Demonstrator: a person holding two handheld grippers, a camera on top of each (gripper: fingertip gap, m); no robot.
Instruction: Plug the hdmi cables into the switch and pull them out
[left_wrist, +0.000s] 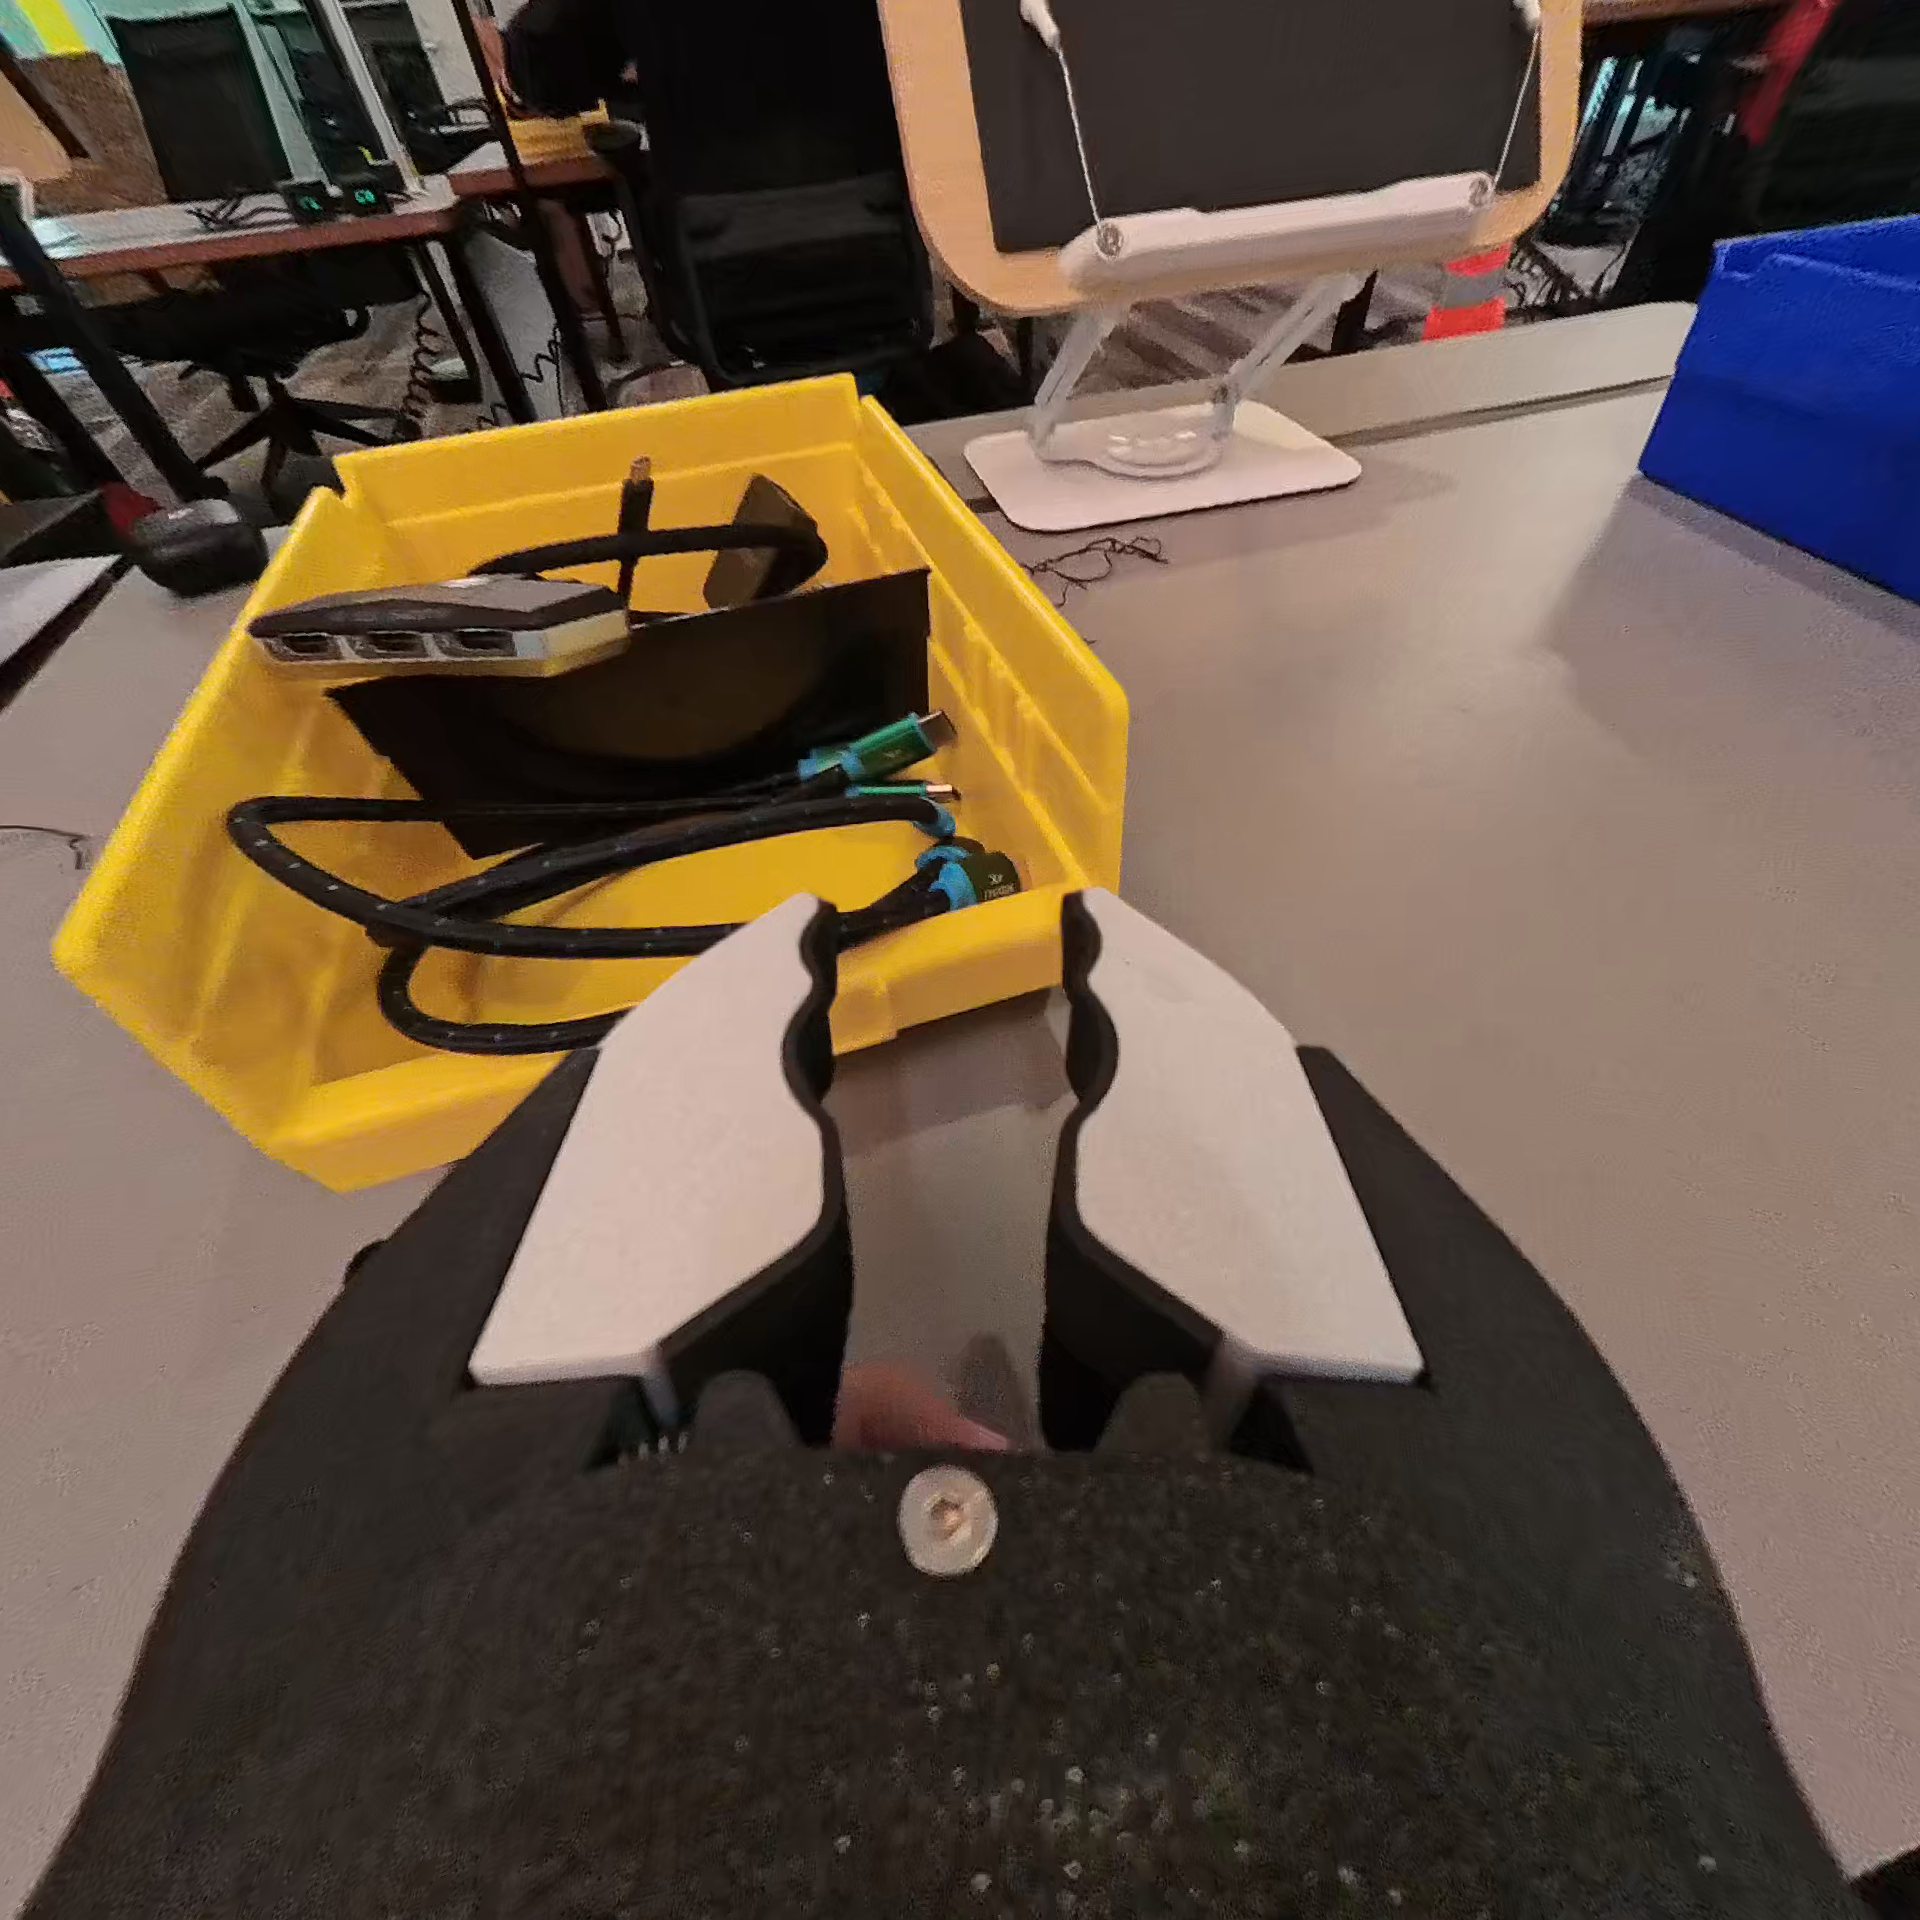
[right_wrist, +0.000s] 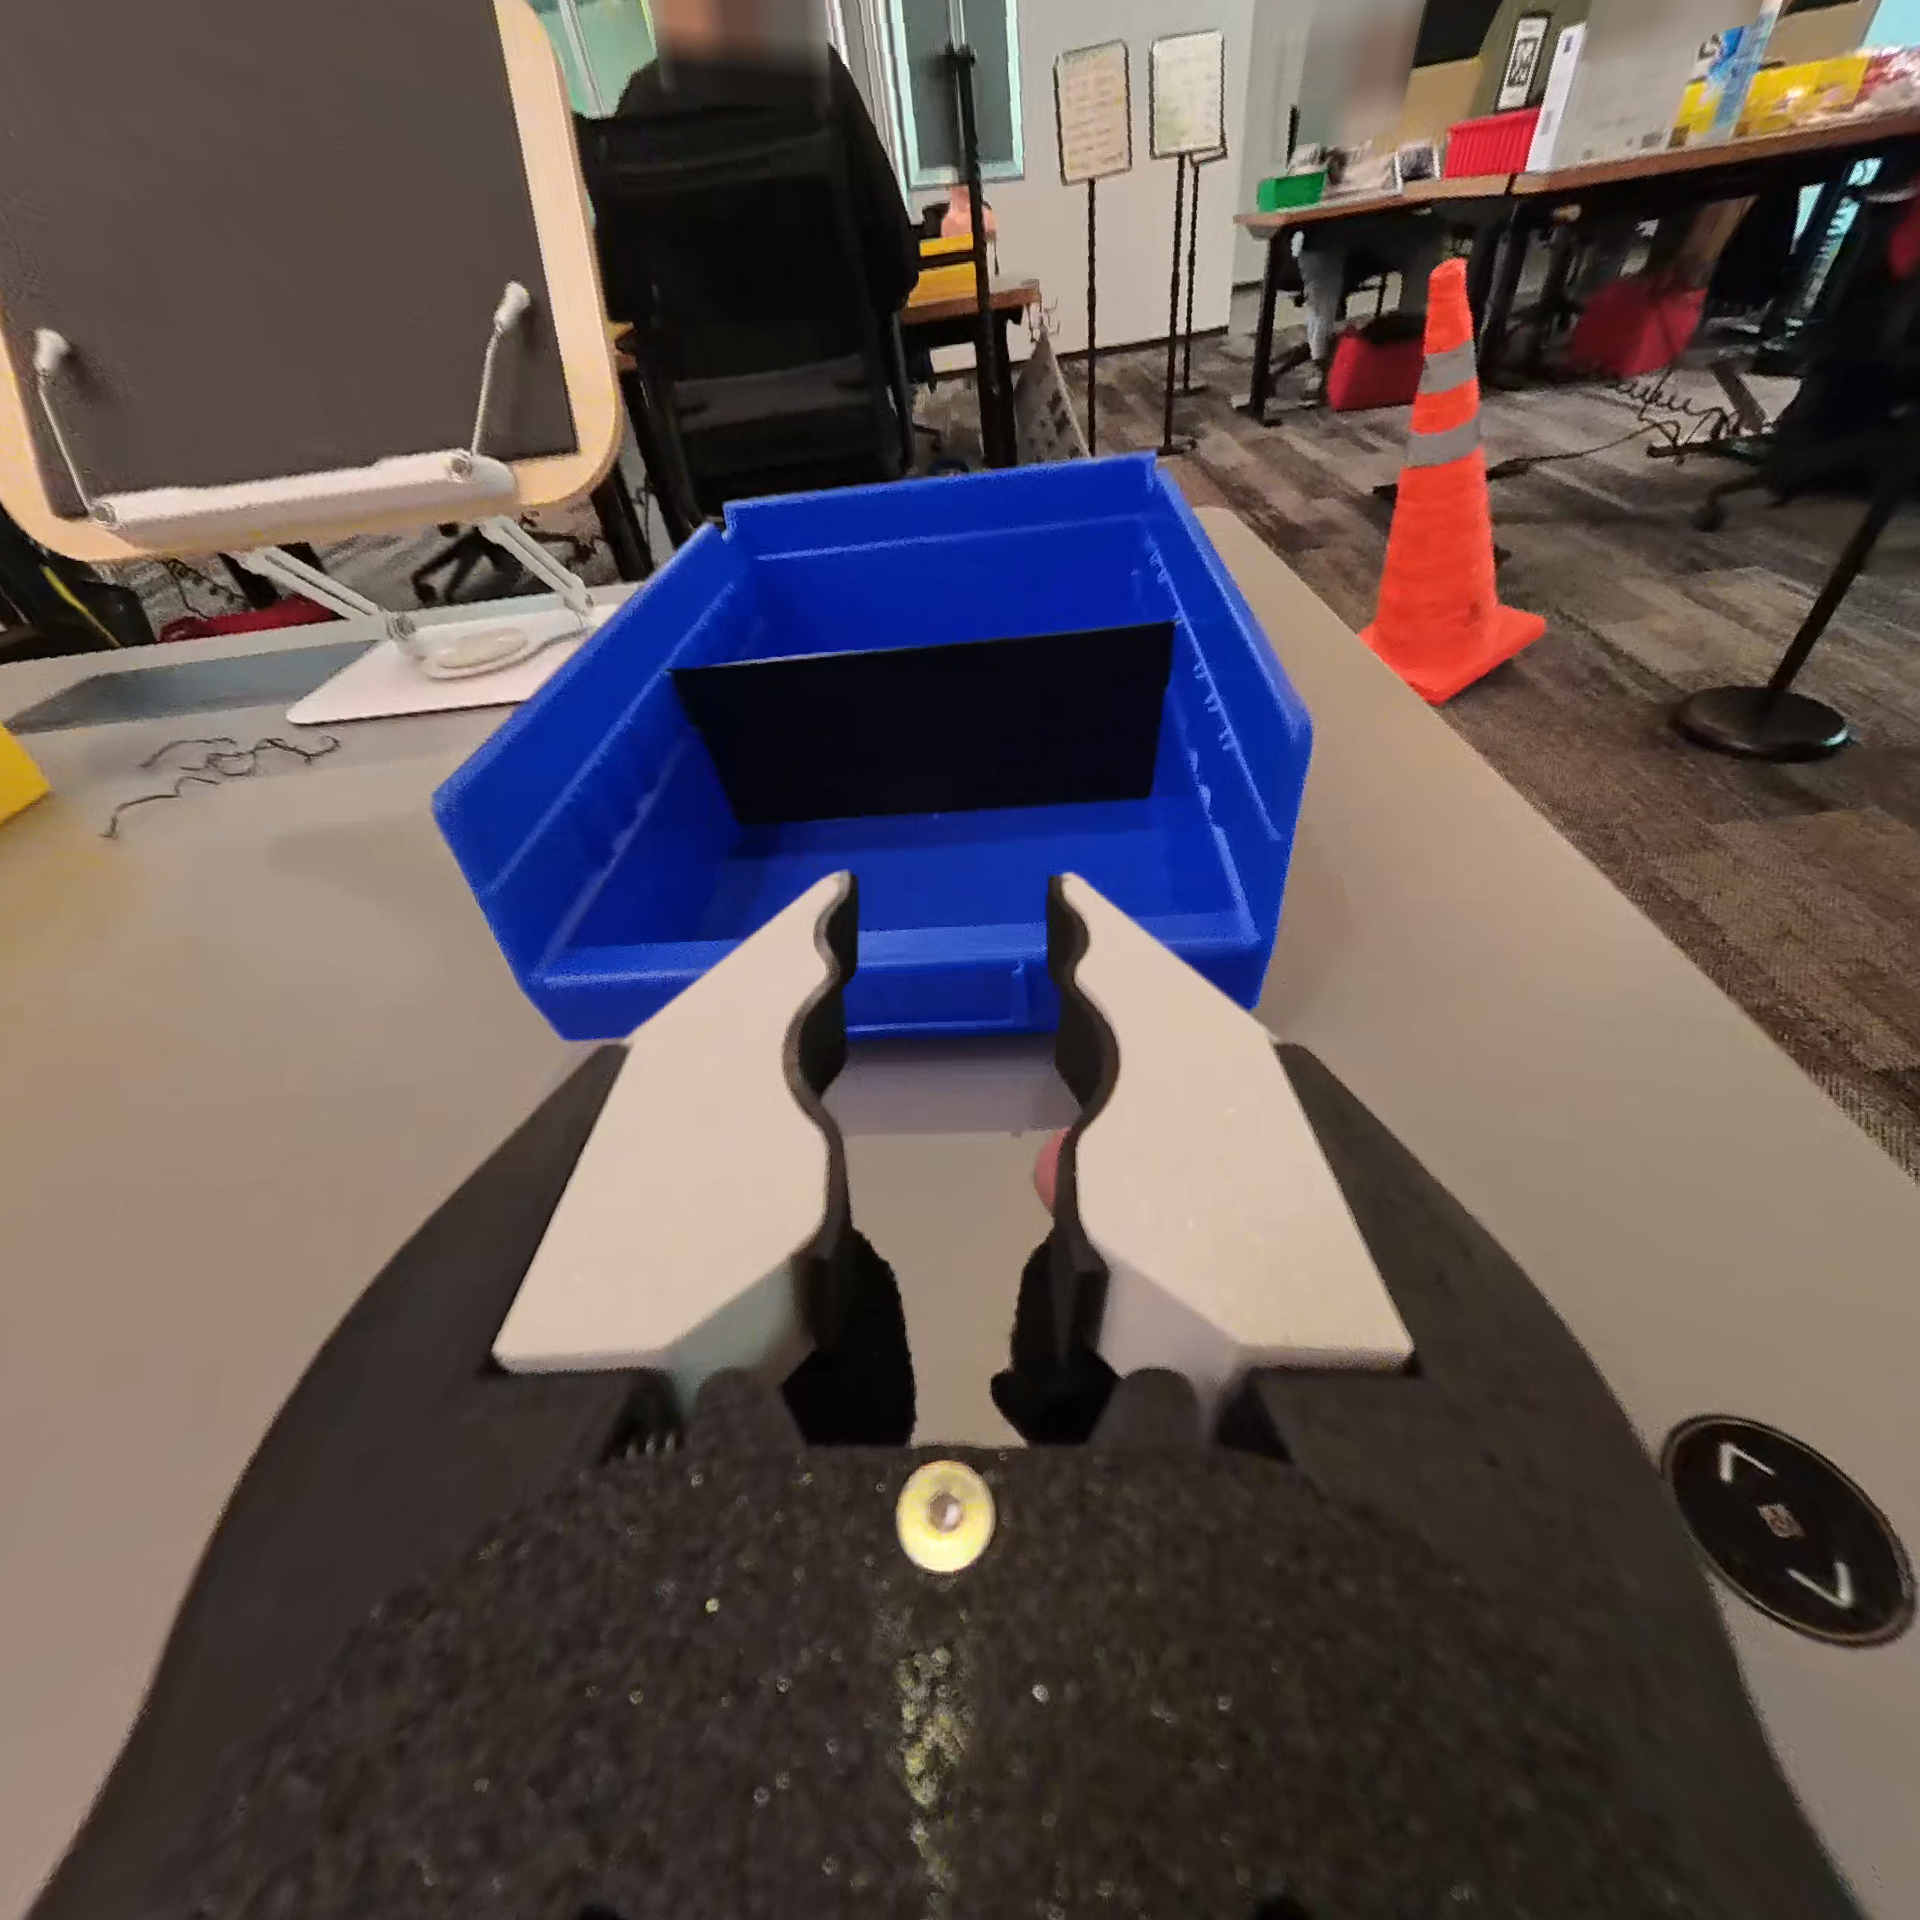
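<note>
In the left wrist view a yellow bin (left_wrist: 260, 966) holds a grey and black HDMI switch (left_wrist: 436, 623) propped on a black divider (left_wrist: 665, 717), its three ports facing me. Black braided HDMI cables (left_wrist: 499, 894) with green plugs (left_wrist: 883, 743) lie coiled in the bin's front part. My left gripper (left_wrist: 945, 909) is open and empty, just before the bin's near right corner. In the right wrist view my right gripper (right_wrist: 951, 883) is open and empty, at the near edge of a blue bin (right_wrist: 582, 831) that holds only a black divider (right_wrist: 935, 727).
A tablet stand on a white base (left_wrist: 1164, 473) stands at the back of the grey table, also in the right wrist view (right_wrist: 416, 686). The blue bin (left_wrist: 1808, 395) sits at the right. An orange cone (right_wrist: 1444, 499) and a post base (right_wrist: 1761, 722) stand on the floor. A black round disc (right_wrist: 1787, 1527) is set in the table. Across from one pair of fingers to the other is roughly 60 cm.
</note>
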